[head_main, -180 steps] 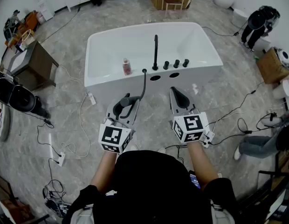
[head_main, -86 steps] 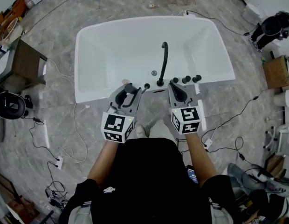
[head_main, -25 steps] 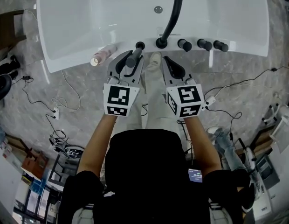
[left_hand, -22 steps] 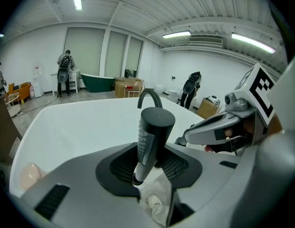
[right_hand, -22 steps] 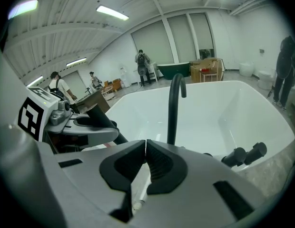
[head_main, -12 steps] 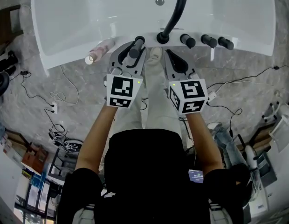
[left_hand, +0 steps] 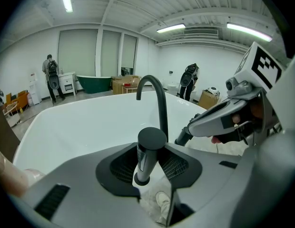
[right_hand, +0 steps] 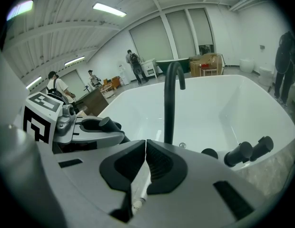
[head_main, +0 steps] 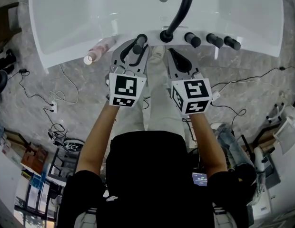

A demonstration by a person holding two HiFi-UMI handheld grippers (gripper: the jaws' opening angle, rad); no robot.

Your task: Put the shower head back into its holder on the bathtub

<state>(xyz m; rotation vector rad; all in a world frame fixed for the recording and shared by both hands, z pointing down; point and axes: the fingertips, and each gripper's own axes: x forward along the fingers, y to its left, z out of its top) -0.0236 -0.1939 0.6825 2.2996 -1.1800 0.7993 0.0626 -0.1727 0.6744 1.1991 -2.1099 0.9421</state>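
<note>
- Head view: the left gripper (head_main: 133, 51) is clamped on the shower head (head_main: 138, 44), a matte black cylinder. It sits just left of the curved black spout (head_main: 178, 13) at the rim of the glossy white bathtub (head_main: 62, 56). The holder is hidden beneath it. The right gripper (head_main: 178, 61) waits below the spout, probably to stay clear. A pink bottle (head_main: 97, 52) lies further left of the spout.
- Left gripper view: ribbed pads squeeze the shower head's (left_hand: 147, 151) round handle in front of the spout (left_hand: 159, 103). It is held near upright, seemingly so the flanged lower end can drop into the holder.
- Right gripper view: the right gripper (right_hand: 145, 163) has its jaws together and empty below the spout (right_hand: 170, 103). Stubby black knobs (right_hand: 247, 151) stand to the spout's right.
</note>
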